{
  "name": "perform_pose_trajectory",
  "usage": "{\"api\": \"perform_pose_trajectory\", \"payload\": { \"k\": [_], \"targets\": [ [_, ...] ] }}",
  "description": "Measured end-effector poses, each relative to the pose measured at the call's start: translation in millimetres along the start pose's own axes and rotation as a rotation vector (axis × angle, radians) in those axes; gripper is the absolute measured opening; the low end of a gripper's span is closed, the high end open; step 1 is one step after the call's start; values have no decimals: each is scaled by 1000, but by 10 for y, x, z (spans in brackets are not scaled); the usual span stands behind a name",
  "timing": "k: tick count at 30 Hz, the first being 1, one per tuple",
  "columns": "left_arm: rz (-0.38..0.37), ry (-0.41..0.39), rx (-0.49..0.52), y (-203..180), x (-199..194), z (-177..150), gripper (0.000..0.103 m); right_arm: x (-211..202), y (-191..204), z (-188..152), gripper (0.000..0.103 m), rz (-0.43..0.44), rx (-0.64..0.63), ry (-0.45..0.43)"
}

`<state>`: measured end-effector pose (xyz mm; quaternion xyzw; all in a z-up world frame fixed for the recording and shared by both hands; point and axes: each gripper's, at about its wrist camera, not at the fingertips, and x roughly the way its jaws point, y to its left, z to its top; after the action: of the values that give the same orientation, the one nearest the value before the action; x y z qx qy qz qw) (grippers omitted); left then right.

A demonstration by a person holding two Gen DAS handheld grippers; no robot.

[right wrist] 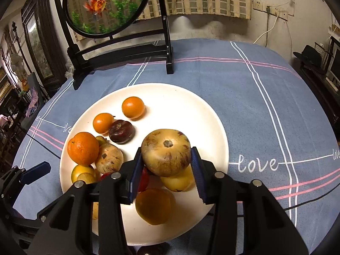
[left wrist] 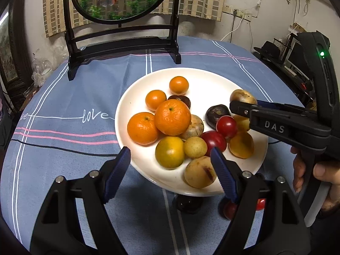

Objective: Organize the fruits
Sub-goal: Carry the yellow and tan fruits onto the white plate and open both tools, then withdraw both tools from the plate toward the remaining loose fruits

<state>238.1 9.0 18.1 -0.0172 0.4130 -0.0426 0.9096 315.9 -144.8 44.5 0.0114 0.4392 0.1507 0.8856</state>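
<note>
the step in hand looks like carrying one piece to its place: the right tool (right wrist: 166,165) is clamped on a tan fruit (right wrist: 166,152), its blue pads pressed to either side, and holds it above the white plate (right wrist: 191,110), over the yellow fruits at the near right of the pile. the left tool (left wrist: 170,165) stands wide apart with nothing between its pads, poised over the near rim of the plate just above a green-yellow citrus (left wrist: 169,152). most of the fruit is already on the plate: oranges (left wrist: 172,116) to the left, two dark purple fruits (left wrist: 216,113), red plums (left wrist: 226,126) and tan ones mixed in the middle. a dark fruit (left wrist: 189,204) and a red one (left wrist: 229,210) lie off the plate on the tabletop (left wrist: 63,106), just beside its near rim and partly hidden by the left tool. the next move probably calls for lowering the tan fruit onto a bare patch of plate, the far right half being free, and easing the grip only once it rests, since round fruit may roll. the piled fruit beneath and the other tool close by crowd the near side. a black stand with a round goldfish screen (right wrist: 106,6) sits well behind the plate, out of the way.
</note>
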Motion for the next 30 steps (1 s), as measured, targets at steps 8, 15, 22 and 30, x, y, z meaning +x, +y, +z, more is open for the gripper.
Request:
{"api": "perform_pose_trajectory", "payload": {
  "k": [8, 15, 22, 30],
  "targets": [
    [-12, -2, 4, -19, -37, -14, 82, -122, -23, 3, 66, 3, 14, -56],
    [-11, 11, -20, 56, -12, -24, 84, -444, -140, -201, 66, 18, 54, -76],
    [-8, 13, 1, -4, -74, -119, 85, -790, -320, -695, 74, 33, 114, -63],
    [22, -5, 36, -47, -338, -303, 87, -1012, -336, -1188, 74, 55, 138, -31]
  ]
}}
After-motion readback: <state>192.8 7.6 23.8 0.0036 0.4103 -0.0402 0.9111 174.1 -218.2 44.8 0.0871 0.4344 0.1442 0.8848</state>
